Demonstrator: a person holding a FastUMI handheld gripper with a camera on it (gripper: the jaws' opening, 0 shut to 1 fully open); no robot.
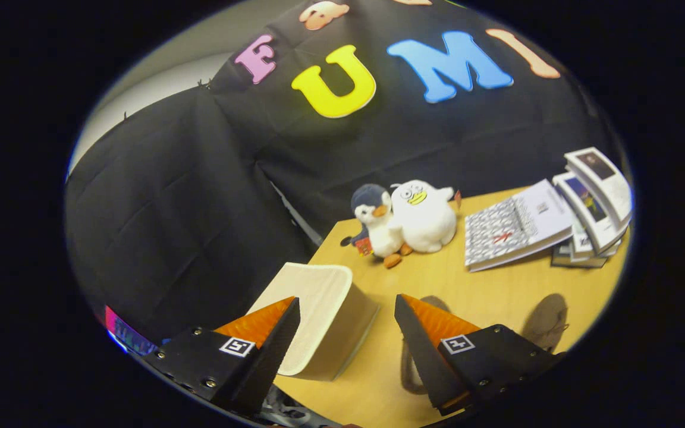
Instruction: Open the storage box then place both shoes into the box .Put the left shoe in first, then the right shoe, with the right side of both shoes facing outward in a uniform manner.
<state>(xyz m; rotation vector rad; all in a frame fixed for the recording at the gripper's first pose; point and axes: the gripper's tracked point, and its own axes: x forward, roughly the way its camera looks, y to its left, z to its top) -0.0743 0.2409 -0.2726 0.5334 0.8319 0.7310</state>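
Tongs (pixel 347 306) stand spread wide with nothing held — both fingers hang above the wooden table (pixel 485 291). Between the fingers and reaching just ahead of them sits the storage box (pixel 324 315), cream-coloured, near the table's corner. Two brownish shoes lie beside the box: one shoe (pixel 414 356) partly hidden behind a finger, the other shoe (pixel 546 321) farther off. Beyond the box sit two plush penguins (pixel 405 223) — and past them, stacked booklets (pixel 547 217).
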